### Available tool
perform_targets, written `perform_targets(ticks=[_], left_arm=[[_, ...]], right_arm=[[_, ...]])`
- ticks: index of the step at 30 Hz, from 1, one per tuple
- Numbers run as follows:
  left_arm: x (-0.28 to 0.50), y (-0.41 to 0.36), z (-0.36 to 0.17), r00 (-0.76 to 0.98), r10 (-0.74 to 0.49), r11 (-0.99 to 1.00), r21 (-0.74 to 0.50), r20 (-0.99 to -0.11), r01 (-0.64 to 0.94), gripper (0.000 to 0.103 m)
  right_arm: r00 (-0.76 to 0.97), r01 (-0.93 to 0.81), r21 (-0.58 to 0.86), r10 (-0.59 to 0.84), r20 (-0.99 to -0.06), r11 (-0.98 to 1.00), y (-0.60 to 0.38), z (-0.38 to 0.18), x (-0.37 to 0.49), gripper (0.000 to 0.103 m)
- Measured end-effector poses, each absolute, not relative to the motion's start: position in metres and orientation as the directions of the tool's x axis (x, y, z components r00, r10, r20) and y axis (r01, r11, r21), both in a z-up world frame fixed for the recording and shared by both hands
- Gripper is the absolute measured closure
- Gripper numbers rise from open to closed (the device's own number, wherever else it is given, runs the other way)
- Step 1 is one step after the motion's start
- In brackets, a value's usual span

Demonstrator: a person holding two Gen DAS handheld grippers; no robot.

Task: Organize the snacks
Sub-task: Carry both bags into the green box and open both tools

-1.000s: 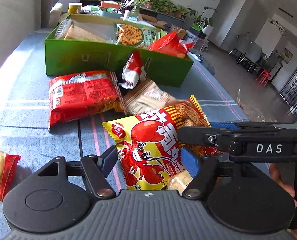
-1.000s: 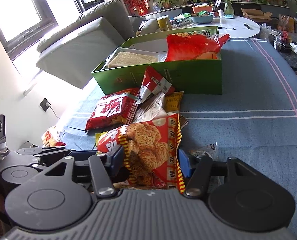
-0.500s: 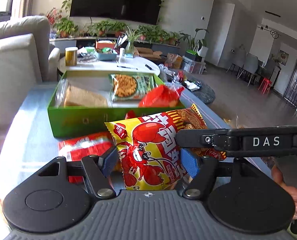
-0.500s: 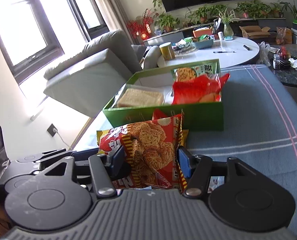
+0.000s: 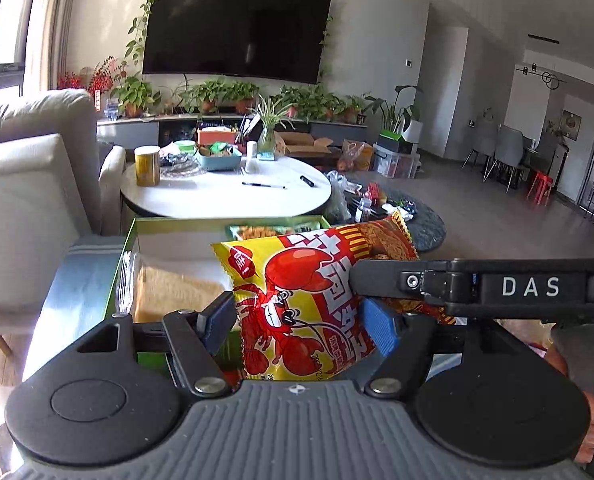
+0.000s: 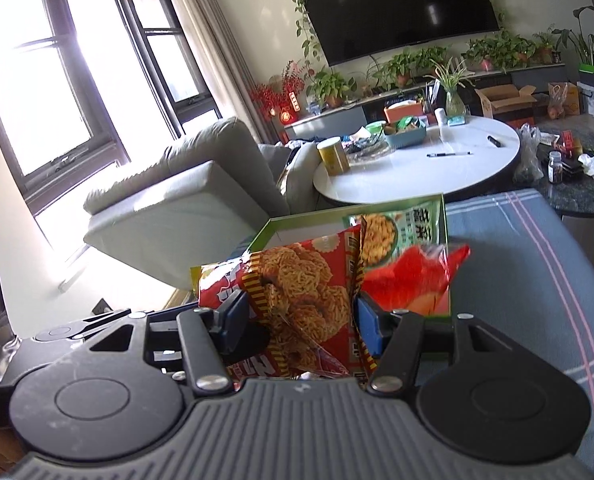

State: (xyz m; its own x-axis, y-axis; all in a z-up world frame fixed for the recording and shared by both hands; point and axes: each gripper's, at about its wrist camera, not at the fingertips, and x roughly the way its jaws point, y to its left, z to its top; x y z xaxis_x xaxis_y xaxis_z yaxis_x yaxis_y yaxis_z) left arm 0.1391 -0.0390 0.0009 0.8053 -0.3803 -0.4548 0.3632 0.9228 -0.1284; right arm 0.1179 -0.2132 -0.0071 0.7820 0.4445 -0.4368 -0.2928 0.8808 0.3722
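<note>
Both grippers hold one yellow and red snack bag with a crayfish print (image 5: 297,312) up in the air. My left gripper (image 5: 297,322) is shut on its yellow end. My right gripper (image 6: 303,320) is shut on its red noodle-print end (image 6: 297,300). The right gripper's arm (image 5: 477,286) crosses the left wrist view. The green box (image 5: 125,256) lies just beyond and below the bag, also in the right wrist view (image 6: 265,232). Inside it are a clear pack of pale cakes (image 5: 169,288), a green snack bag (image 6: 401,228) and a red bag (image 6: 413,276).
The box sits on a blue-grey striped cloth (image 6: 529,280). A grey sofa (image 6: 177,200) stands to the left. Behind is a round white table (image 5: 225,192) with a yellow can (image 5: 147,166) and pens, and a dark low table (image 6: 581,184) to the right.
Both grippers have lifted the crayfish bag off the cloth and carried it forward toward the green box. The loose snacks on the cloth have dropped out of view.
</note>
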Motion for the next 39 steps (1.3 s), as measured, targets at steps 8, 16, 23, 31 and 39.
perform_targets(ticks=[8, 16, 23, 31, 39], left_arm=[[0.175, -0.053, 0.013, 0.812, -0.376, 0.922, -0.094, -0.446, 0.375, 0.037], [0.212, -0.069, 0.005, 0.804, -0.375, 0.921, -0.083, -0.462, 0.381, 0.037], [0.252, -0.078, -0.005, 0.783, -0.381, 0.916, -0.086, -0.492, 0.392, 0.037], [0.291, -0.084, -0.022, 0.752, -0.381, 0.916, -0.105, -0.538, 0.388, 0.037], [0.307, -0.091, -0.044, 0.730, -0.341, 0.928, -0.086, -0.592, 0.363, 0.037]], right_arm=[[0.803, -0.264, 0.428, 0.443, -0.399, 0.865, -0.227, -0.001, 0.154, 0.025], [0.808, -0.232, 0.436, 0.422, -0.412, 0.870, -0.235, -0.007, 0.187, 0.025], [0.800, -0.207, 0.442, 0.411, -0.437, 0.873, -0.245, -0.019, 0.219, 0.025], [0.786, -0.197, 0.442, 0.410, -0.463, 0.875, -0.250, -0.035, 0.251, 0.025], [0.800, -0.130, 0.417, 0.344, -0.492, 0.900, -0.262, -0.049, 0.252, 0.025]])
